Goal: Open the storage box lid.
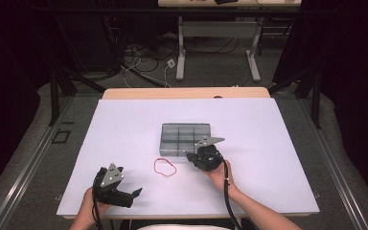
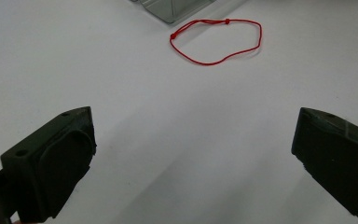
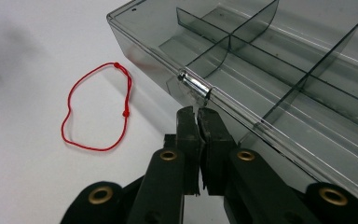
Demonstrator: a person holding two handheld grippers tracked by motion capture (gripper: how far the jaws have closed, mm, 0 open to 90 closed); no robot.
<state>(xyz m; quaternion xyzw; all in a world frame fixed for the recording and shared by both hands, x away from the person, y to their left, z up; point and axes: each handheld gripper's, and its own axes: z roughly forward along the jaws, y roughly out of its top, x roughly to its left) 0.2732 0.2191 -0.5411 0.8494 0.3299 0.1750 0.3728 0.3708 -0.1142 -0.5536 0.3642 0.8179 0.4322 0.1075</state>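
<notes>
Two jaws of the right gripper were pressed together at the box latch, the string at nine o'clock; lifting was judged next, the left gripper spread wide.

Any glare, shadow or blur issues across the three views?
High view: table evenly lit, surroundings dark, picture soft. Left gripper view: open jaws cast soft shadows; red string loop sharp. Right gripper view: faint reflections on the clear divided box; right gripper crisp.
</notes>
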